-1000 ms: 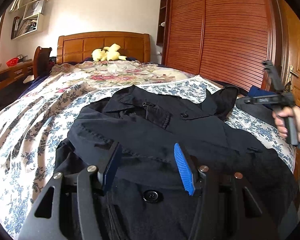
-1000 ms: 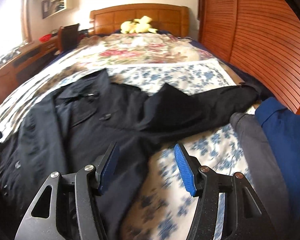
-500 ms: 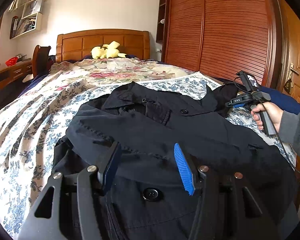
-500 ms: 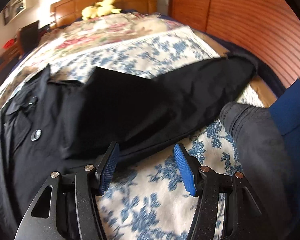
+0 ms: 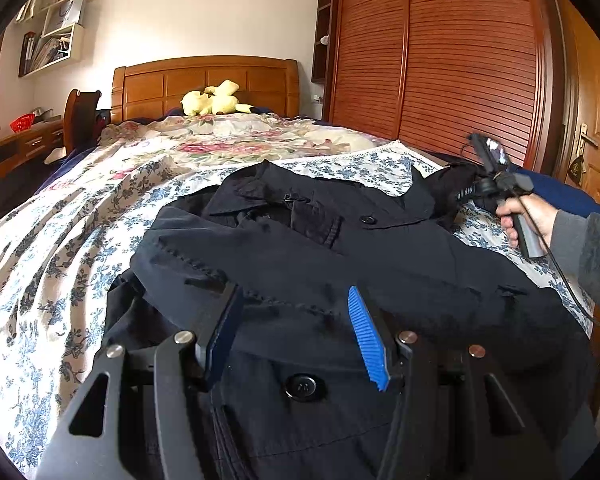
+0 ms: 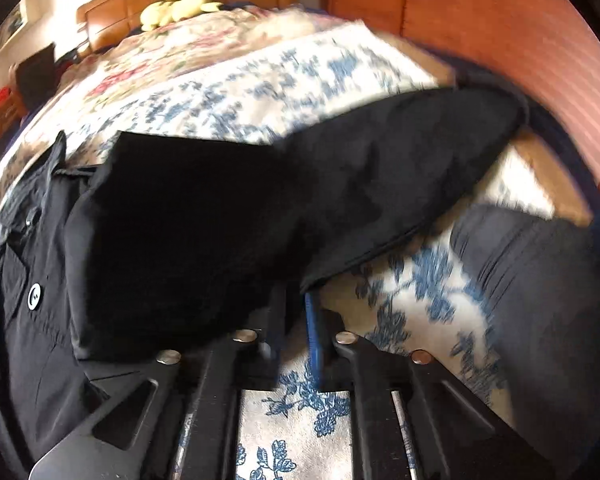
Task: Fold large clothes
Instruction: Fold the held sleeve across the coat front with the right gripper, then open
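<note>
A black coat [image 5: 339, 240] lies spread, front up, on the floral bedsheet [image 5: 60, 260]. My left gripper [image 5: 296, 328] hovers over the coat's lower front near a black button [image 5: 300, 386], its blue pads apart with nothing pinched. The coat's right sleeve [image 6: 339, 184] stretches toward the bed's right edge. My right gripper [image 6: 296, 316] is shut on the sleeve's lower edge, with the fabric pinched between the pads. In the left wrist view, a hand [image 5: 527, 212] holds the right gripper [image 5: 465, 192] at that sleeve.
A grey garment [image 6: 539, 300] and a dark blue one [image 5: 567, 196] lie at the bed's right edge. A yellow plush toy [image 5: 214, 98] sits by the wooden headboard [image 5: 204, 80]. The slatted wardrobe [image 5: 439, 60] stands right, a desk [image 5: 16, 140] left.
The right gripper came down and forward onto the sleeve, and its jaws went from wide apart to shut on the sleeve's edge. The left gripper stayed where it was.
</note>
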`<state>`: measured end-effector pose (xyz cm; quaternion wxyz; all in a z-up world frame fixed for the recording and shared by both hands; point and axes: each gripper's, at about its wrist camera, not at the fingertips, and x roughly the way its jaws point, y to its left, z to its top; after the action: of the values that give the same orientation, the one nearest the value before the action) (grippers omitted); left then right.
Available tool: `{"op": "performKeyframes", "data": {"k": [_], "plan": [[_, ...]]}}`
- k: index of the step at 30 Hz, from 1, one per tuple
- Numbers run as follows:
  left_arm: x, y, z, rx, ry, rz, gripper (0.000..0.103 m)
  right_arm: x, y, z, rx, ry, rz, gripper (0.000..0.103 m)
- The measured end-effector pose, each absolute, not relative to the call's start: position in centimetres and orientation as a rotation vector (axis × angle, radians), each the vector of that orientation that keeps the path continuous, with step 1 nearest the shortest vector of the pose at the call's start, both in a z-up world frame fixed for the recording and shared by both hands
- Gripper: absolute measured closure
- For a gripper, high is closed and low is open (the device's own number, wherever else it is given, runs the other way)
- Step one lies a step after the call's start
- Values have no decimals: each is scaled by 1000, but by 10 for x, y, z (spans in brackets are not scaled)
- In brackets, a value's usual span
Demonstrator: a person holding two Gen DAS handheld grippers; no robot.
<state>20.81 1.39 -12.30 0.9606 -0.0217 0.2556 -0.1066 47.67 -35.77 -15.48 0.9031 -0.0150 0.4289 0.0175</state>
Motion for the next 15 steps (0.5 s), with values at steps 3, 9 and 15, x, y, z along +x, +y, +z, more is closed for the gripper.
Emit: {"op": "performKeyframes", "data": {"k": [3, 9, 15], "plan": [[208, 13, -123, -39, 518, -213, 49, 459, -340, -125, -75, 781, 92, 101], [208, 10, -123, -32, 516, -209, 49, 405, -275, -85, -176, 679, 311, 102], [207, 10, -124, -33, 517, -207, 49, 364, -216, -92, -289, 705, 439, 102]]}}
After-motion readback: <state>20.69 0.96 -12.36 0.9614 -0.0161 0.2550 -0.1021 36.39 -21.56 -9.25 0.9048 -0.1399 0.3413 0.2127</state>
